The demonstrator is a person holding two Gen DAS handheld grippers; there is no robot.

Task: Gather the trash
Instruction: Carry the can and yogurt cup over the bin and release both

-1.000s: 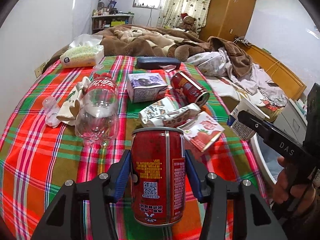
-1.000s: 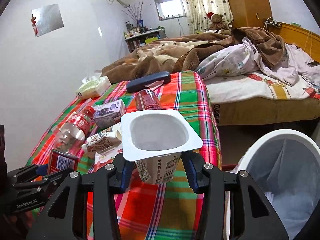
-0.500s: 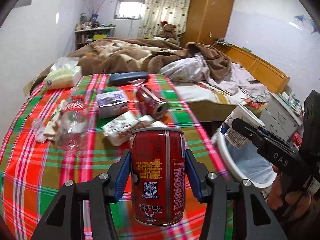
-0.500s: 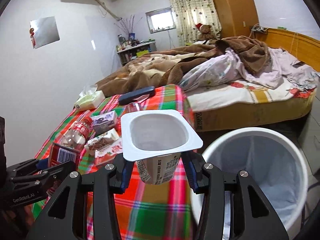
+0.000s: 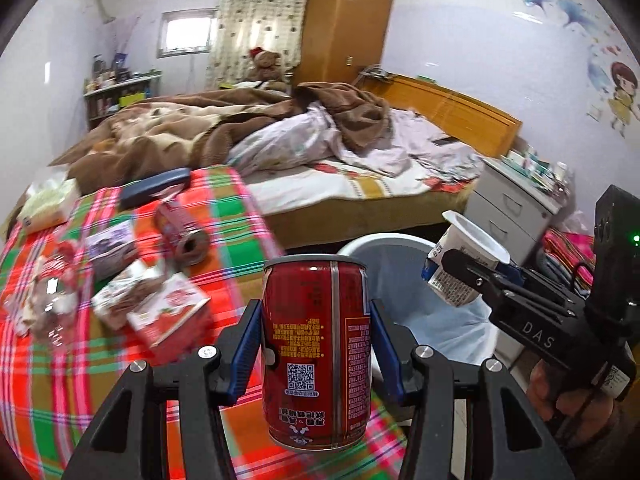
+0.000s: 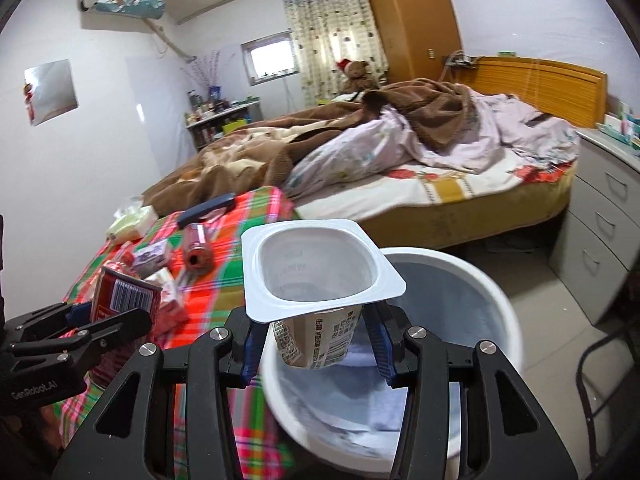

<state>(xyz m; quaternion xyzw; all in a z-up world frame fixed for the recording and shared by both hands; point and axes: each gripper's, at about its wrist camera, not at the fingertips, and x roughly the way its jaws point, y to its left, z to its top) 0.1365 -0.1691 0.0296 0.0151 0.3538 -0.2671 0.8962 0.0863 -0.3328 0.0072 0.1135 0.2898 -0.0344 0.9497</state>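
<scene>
While the left tongs (image 5: 316,344) pinch an upright red can (image 5: 316,352) over the near edge of the plaid tabletop (image 5: 40,392), their blue pads pressed to its sides, the can has not quite reached the white bin (image 5: 384,242), whose rim shows just behind and to the right of it. The sensible way to finish, as I judge it, is to carry the can on until it hangs clear inside the rim before letting go, so it drops into the liner rather than striking the edge and rolling back onto the cloth.

Further right, the right tongs (image 6: 316,344) grip an empty yoghurt cup (image 6: 316,272) below its wide flange, mouth up, and in that wrist view it sits over the near part of the bin's opening. It looks closer to release than the can. A light cup can catch on a pad, so the pads should part fully, and the two tongs should keep apart to avoid knocking each other above the bin.

On the cloth to the left lies more to collect: a second can on its side (image 5: 180,232), small cartons (image 5: 168,312), a clear bottle (image 5: 52,300), a dark flat case (image 5: 154,186) and a tissue pack (image 5: 46,202), though blur hides their detail.

Beyond stands an unmade bed (image 5: 360,184) with a brown blanket, a teddy bear (image 5: 266,64), a wooden wardrobe (image 5: 344,24) and, far right, a white drawer unit (image 5: 512,208).
</scene>
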